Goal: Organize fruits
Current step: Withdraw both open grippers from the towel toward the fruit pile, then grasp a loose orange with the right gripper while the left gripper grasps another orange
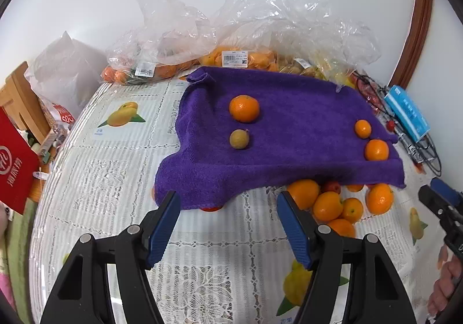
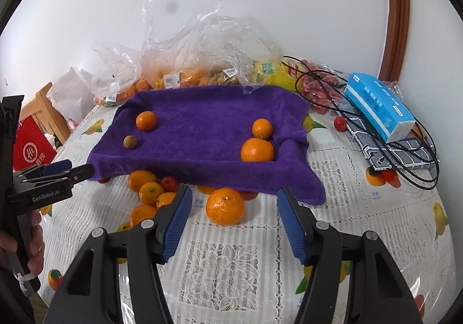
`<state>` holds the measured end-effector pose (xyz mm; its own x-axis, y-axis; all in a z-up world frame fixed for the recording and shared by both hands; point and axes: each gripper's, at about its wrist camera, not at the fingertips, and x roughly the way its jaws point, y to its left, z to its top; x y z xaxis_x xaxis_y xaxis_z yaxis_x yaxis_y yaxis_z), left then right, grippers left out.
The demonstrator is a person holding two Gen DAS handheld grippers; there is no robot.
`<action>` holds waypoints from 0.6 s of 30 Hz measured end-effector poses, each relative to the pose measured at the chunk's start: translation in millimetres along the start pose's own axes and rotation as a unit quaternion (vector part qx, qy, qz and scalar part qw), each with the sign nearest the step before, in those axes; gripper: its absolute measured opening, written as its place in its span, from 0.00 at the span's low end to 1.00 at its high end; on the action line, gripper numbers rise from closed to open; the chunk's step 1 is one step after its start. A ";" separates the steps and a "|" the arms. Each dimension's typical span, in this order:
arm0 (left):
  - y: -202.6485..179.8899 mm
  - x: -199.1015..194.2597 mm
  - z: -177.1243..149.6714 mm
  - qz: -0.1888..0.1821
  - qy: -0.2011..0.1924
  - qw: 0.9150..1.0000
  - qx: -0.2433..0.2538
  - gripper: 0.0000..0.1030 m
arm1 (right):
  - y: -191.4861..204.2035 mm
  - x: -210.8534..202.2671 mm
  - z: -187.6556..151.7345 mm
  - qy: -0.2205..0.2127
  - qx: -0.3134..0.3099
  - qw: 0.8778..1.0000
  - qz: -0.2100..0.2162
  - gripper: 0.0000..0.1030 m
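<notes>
Right wrist view: "GenRobot.AI" showing on left gripper [image 2: 82, 172]; both grippers hovering open, empty. Purple towel [image 2: 202, 133] lying on lace tablecloth [image 2: 225, 272]; white wall behind.

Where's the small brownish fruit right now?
The small brownish fruit lies on the purple towel, left of middle in both views, just in front of the towel's left orange.

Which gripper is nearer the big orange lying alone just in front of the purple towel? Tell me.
Right. The right gripper has that big orange just ahead between its open fingers. The left gripper is off to the side, facing the purple towel.
</notes>
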<state>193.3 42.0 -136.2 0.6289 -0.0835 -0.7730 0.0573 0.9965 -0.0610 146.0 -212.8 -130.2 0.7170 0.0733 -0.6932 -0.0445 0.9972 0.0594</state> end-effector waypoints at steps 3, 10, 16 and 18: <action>2.3 2.0 -1.4 0.004 0.002 1.000 -0.009 0.66 | 1.2 2.2 0.1 0.002 -0.002 1.000 -0.007 0.59; 7.3 4.3 -2.7 0.020 0.006 1.000 -0.010 0.66 | 5.5 5.1 1.0 0.011 -0.007 1.000 -0.002 0.62; 14.1 9.4 -7.1 0.028 0.009 1.000 -0.007 0.67 | 4.2 17.6 -6.3 0.027 -0.007 1.000 0.004 0.61; 16.4 14.5 -8.4 0.027 0.017 0.999 -0.006 0.68 | 2.8 25.4 -10.3 0.034 -0.010 0.999 0.003 0.61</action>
<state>196.9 57.2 -153.7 0.6046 -0.0286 -0.7960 0.0141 0.9996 -0.0252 156.8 -208.0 -155.1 0.6670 0.0786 -0.7409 -0.0633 0.9968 0.0487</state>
